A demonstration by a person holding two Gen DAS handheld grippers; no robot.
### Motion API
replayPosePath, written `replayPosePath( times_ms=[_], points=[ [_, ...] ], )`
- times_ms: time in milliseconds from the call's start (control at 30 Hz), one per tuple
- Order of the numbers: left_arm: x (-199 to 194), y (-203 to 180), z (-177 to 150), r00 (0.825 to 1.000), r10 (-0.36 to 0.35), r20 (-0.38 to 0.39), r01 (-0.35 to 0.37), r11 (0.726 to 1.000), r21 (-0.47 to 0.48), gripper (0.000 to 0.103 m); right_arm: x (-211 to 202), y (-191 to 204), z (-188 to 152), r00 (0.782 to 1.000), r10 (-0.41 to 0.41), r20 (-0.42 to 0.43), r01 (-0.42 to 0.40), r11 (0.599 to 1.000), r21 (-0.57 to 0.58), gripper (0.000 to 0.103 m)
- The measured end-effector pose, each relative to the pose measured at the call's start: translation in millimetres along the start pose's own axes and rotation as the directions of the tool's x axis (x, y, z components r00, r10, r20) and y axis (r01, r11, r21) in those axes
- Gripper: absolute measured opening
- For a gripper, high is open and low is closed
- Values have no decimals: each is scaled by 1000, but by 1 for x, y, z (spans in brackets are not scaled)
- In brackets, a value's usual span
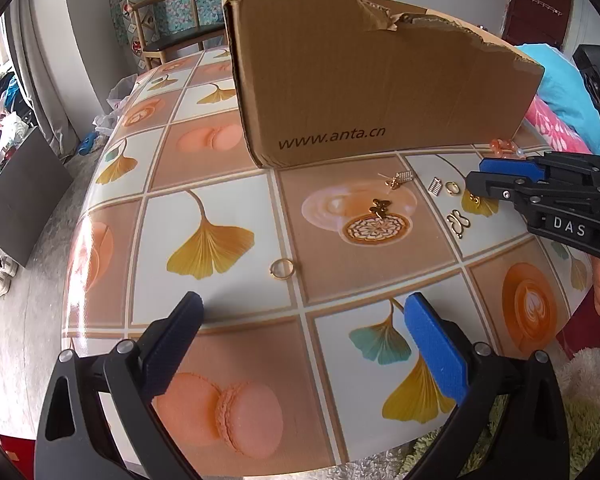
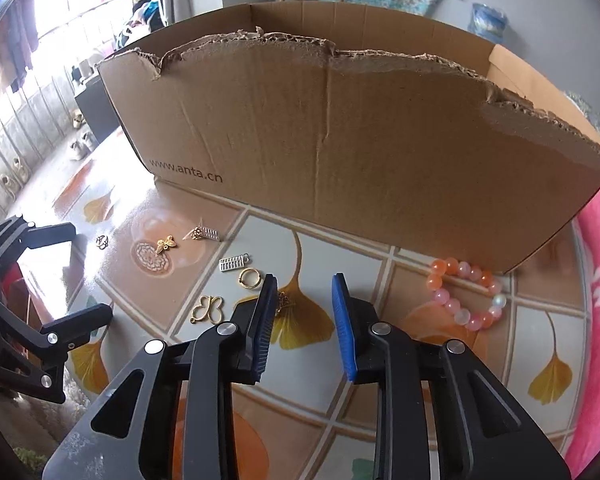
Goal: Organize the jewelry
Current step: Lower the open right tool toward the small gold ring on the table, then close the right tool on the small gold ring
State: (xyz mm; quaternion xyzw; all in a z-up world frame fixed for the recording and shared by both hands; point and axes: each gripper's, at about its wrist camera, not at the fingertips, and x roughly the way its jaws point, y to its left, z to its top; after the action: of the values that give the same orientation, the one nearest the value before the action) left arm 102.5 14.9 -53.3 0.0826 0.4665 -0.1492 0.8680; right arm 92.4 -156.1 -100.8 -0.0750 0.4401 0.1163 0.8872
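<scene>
Left gripper (image 1: pixel 302 312) gapes wide above gold ring (image 1: pixel 281 269); right gripper (image 2: pixel 305 286) hovers parted over table (image 2: pixel 420 280)

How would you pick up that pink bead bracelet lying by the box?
The bracelet lies flat as an open loop beside the box. I would probably bring the right tool straight down from above and pinch one stretch of beads on the side away from the box, one finger inside the loop, one outside.
</scene>
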Motion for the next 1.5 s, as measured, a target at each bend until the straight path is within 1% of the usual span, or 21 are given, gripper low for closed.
replayPosePath(
  times_ms=[67,100,133,200,233,300,333,400,467,533,567,633,700,833,967,1000,1067,1200,1267,1500],
  points=[
    [0,0,0,1000,0,-1,0,1000,0,99,0,5,1,1000,-27,-4,27,1000,-3,26],
    [0,0,0,1000,0,0,0,1000,0,99,-1,1,0,999,-48,-8,48,999,5,26],
    [0,0,0,1000,0,0,0,1000,0,99,-2,-5,-1,997,-71,-12,71,997,24,26],
    [0,0,0,1000,-1,1,1,1000,2,99,-2,-18,-1,996,-85,-23,86,993,83,26],
    [0,0,0,1000,-2,1,2,1000,3,99,-6,-25,-1,997,-73,-14,74,989,126,26],
    [0,0,1,1000,-3,2,3,1000,5,99,-18,-35,-1,999,-18,36,11,981,196,33],
    [-1,-1,1,1000,-3,2,3,1000,5,99,-24,-37,-1,998,1,59,-13,978,207,37],
    [-1,-1,1,1000,-3,3,3,1000,5,99,-33,-25,5,994,28,103,-46,984,173,38],
    [-1,-1,0,1000,-4,4,4,1000,5,99,-35,-13,8,992,65,105,-78,990,120,38],
    [-1,-1,1,1000,-4,5,4,1000,5,99,-25,1,11,992,100,79,-106,991,79,38],
    [-1,-1,0,1000,-3,5,3,1000,6,99,-19,8,12,992,112,59,-116,991,60,35],
    [-1,-1,0,1000,-3,5,3,1000,5,99,-9,18,15,991,130,35,-131,991,32,33],
    [-1,-1,1,1000,-3,5,3,1000,6,99,-5,19,13,990,141,14,-141,990,22,27],
    [-1,-1,1,1000,-3,3,3,1000,6,99,5,26,10,990,140,-10,-140,990,15,20],
    [-1,-2,1,1000,-4,4,4,1000,6,99,11,30,14,990,138,-6,-138,990,19,17],
    [-1,-2,0,1000,-4,3,4,1000,6,99,3,21,10,990,140,-5,-140,990,20,17],
    [-1,-2,0,1000,-3,4,3,1000,5,99,2,18,10,990,138,-3,-138,990,12,16],
    [-1,-2,0,1000,-3,5,3,1000,5,99,8,24,11,992,124,-2,-124,992,-27,15],
    [0,-2,1,1000,-3,5,3,1000,5,99,10,25,10,994,110,0,-110,993,-42,11],
    [0,-1,0,1000,-3,6,3,1000,5,99,7,20,6,993,115,-4,-115,993,-25,10]
  ],
)
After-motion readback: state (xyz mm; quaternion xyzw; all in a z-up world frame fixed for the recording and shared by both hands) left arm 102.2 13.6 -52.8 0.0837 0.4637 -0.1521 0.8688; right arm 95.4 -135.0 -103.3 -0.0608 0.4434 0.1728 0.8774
